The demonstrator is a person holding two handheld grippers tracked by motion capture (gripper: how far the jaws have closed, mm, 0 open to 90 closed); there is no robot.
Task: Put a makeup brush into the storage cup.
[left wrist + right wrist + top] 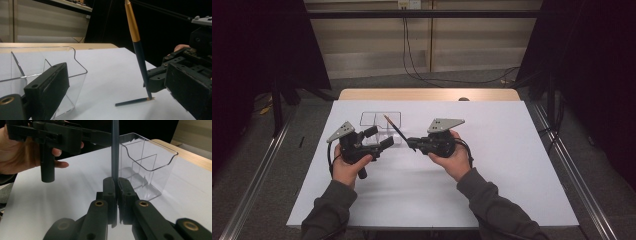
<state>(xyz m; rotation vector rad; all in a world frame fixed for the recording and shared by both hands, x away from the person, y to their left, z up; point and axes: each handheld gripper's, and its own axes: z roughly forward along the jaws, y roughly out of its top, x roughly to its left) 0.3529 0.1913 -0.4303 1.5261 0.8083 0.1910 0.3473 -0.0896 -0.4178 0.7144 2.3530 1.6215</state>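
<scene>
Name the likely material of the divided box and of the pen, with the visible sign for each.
Divided box: clear, glossy plastic, probably acrylic; the table shows through its walls and edges catch light. Pen: likely smooth plastic or lacquered metal, dark blue barrel with a satin gold upper section; cannot tell which.

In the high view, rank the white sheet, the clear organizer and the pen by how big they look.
1. White sheet, by far the largest.
2. Clear organizer.
3. Pen, thinnest, clamped in the right hand-held gripper; it looks nearly as long as the organizer is wide.

Dim room, white table [512,165] lit from above, near parts perhaps slightly blurred.
</scene>
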